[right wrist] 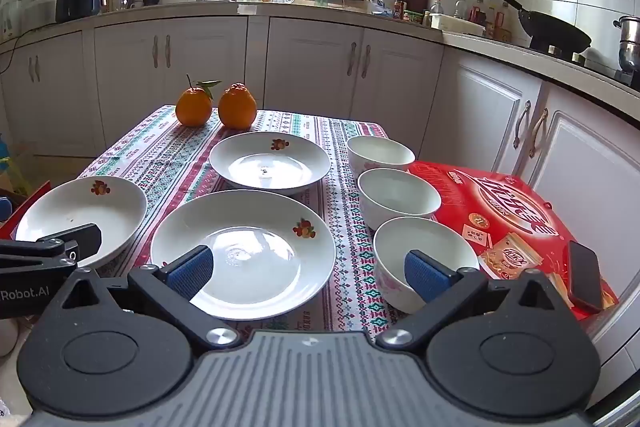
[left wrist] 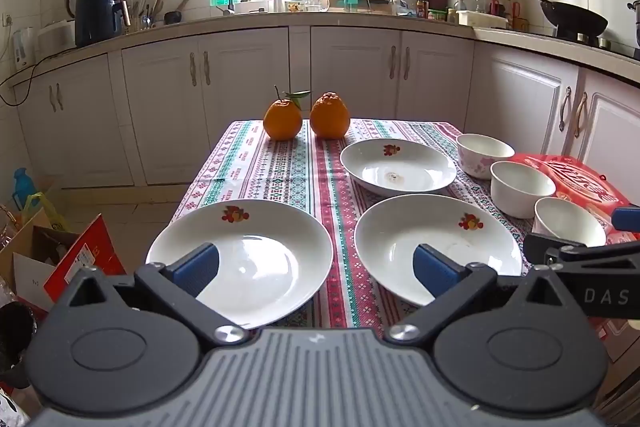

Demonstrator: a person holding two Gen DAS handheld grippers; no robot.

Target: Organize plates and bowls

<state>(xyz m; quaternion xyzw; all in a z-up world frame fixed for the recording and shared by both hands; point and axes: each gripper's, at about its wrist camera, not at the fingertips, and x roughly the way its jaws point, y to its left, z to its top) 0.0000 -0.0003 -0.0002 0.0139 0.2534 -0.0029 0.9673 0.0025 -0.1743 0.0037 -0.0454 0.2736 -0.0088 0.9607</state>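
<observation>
- Left gripper (left wrist: pixel 316 269) is hovering at the near edge of the table, jaws spread wide, nothing between them; it is tilting down toward the plates.
- Right gripper (right wrist: pixel 306 273) is doing the same just to its right, jaws spread wide and empty.
- Three plates are sitting apart on the patterned tablecloth (left wrist: pixel 280 167): near-left plate (left wrist: pixel 248 255), near-centre plate (left wrist: pixel 436 247), far plate (left wrist: pixel 398 167).
- Three bowls are lining up along the right side, near to far: near bowl (right wrist: pixel 424 255), middle bowl (right wrist: pixel 398 197), far bowl (right wrist: pixel 380 153); none are stacked yet.
- The row of bowls is running near-to-far, just beside a red box (right wrist: pixel 512 211) with a phone (right wrist: pixel 584 275) lying on it.
- Key relation: the near-left plate is lying straight ahead of and below the left gripper's left finger, so the left hand is looking nearer to it.
- The near-centre plate is falling between the two grippers; in the right wrist view it is sitting ahead of the right gripper's left finger.
- The near bowl is sitting right by the right gripper's right finger, so the right hand is looking nearer to the bowls.
- Two oranges (left wrist: pixel 306 117) are sitting at the far edge, well apart from the dishes.
- Judging: nothing is gathered yet; the first pick is likely a near plate rim or the near bowl.
</observation>
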